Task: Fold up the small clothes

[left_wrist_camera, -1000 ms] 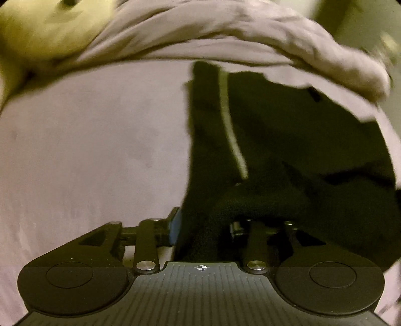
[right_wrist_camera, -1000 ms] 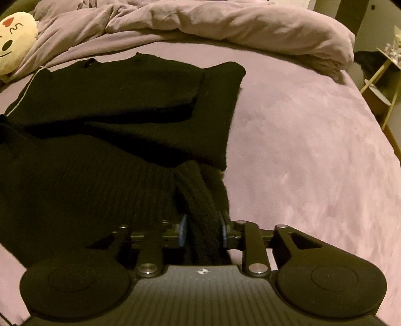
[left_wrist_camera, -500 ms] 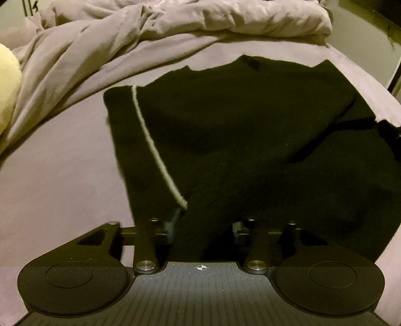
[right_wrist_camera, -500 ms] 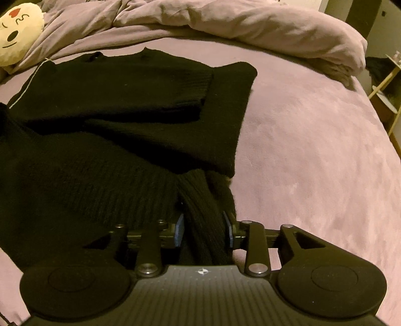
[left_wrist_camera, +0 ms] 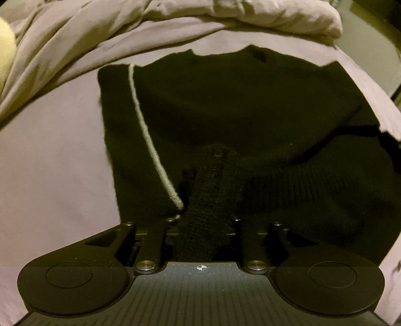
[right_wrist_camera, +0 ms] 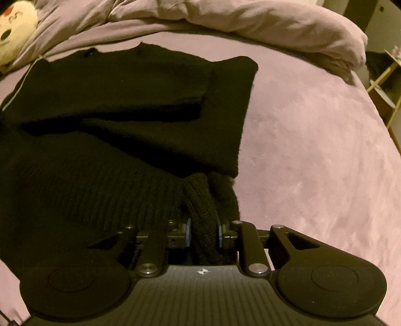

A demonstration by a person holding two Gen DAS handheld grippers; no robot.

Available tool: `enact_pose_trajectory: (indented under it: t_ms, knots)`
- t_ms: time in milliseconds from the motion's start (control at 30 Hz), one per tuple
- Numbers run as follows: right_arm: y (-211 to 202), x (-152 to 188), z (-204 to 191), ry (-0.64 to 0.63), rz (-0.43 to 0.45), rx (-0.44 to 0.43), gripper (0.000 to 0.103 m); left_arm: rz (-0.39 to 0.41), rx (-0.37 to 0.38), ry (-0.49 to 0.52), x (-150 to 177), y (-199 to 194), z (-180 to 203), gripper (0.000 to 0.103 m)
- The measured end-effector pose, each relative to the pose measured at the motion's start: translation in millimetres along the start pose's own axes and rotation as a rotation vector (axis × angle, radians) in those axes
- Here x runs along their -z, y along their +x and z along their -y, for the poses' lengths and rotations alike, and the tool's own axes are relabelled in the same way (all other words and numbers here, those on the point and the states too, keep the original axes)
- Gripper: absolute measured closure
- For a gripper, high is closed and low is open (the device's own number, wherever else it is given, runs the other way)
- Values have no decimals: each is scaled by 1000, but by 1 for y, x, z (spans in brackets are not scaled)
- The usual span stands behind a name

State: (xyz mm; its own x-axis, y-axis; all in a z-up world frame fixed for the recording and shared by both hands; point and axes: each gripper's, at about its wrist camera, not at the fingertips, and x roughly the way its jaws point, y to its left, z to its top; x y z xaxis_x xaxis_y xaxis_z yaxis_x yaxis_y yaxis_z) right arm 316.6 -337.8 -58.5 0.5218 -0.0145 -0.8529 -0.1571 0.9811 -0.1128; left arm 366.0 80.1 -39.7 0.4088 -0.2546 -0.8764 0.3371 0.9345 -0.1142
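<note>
Both tongs, left [left_wrist_camera: 203,225] and right [right_wrist_camera: 203,232], tilt steeply down, having just closed on the black sweater [right_wrist_camera: 120,120].

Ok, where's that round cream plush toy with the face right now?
In the right wrist view the plush toy sits at the far upper left, against the rumpled duvet, just beyond the black sweater.

A rumpled mauve duvet [right_wrist_camera: 263,27] lies bunched along the bed's [right_wrist_camera: 313,150] far edge, a cream plush face [right_wrist_camera: 15,32] beside it.
</note>
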Motion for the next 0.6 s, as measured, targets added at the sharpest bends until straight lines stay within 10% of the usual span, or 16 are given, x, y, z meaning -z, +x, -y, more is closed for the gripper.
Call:
enact_pose_trajectory:
  t_ms: [600]
  knots:
    - [-87, -34, 22, 98, 229, -81, 92, 308, 54, -19, -15, -112, -4, 94]
